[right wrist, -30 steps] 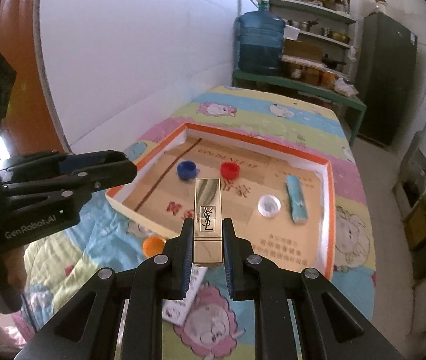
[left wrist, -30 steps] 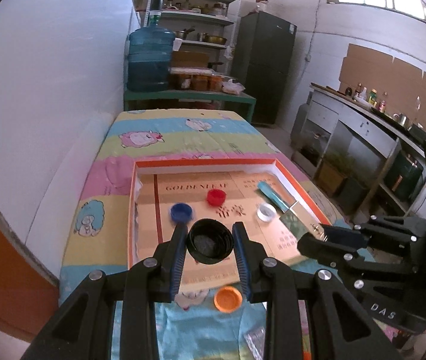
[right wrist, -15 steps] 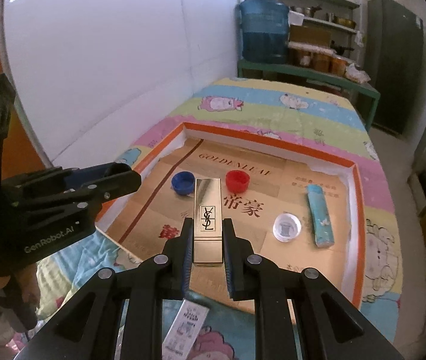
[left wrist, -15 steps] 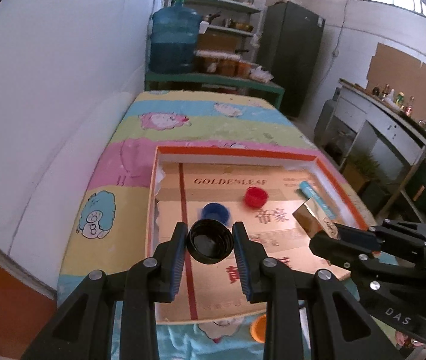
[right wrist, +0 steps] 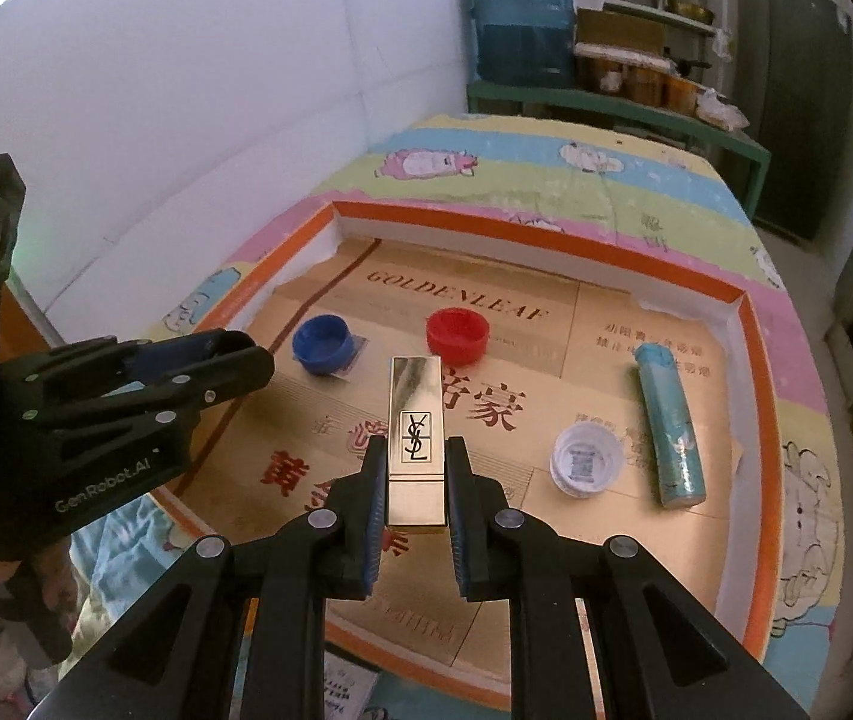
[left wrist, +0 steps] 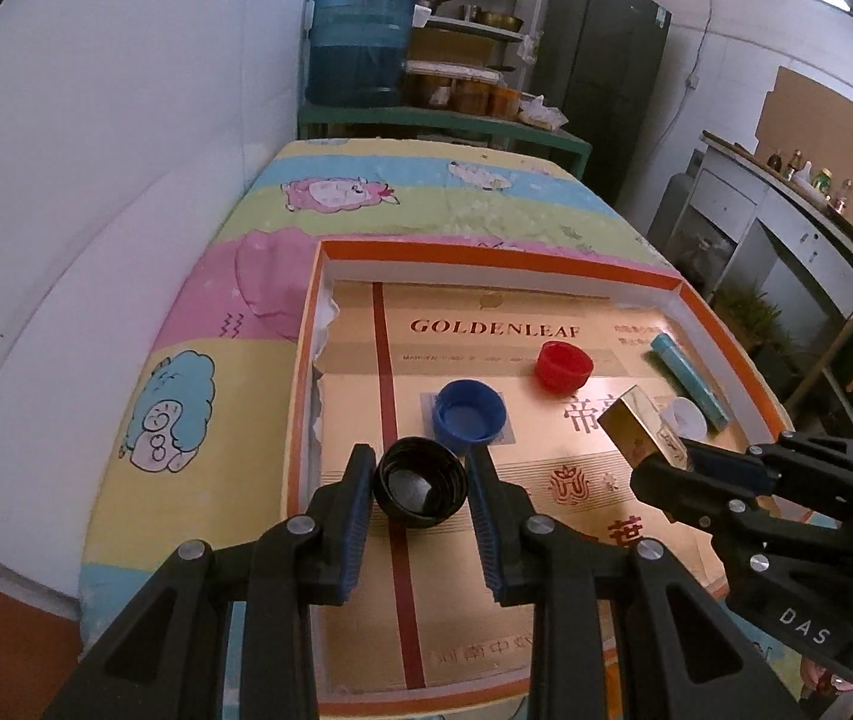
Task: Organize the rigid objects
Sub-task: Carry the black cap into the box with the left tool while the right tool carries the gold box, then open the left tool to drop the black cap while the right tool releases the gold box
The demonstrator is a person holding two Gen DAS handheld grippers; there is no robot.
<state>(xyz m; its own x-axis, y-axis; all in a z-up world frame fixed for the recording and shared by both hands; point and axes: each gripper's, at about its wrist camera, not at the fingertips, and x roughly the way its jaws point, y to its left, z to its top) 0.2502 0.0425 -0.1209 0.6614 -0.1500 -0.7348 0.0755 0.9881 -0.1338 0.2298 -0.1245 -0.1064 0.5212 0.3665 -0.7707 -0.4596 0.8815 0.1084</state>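
The left gripper (left wrist: 420,483) was clamped on a round, ribbed black cap (left wrist: 419,485), open side up, above the shallow orange-rimmed tray (left wrist: 486,252). The right gripper (right wrist: 416,468) pinched a glossy gold rectangular lipstick case (right wrist: 416,441). On the tray's shiny gold card lay a blue cap (right wrist: 323,344), red cap (right wrist: 457,336), white cap (right wrist: 586,461) and teal tube (right wrist: 669,426).

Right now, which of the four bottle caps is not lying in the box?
The black cap: it is clamped in the left gripper, while the blue cap, red cap and white cap lie in the box.
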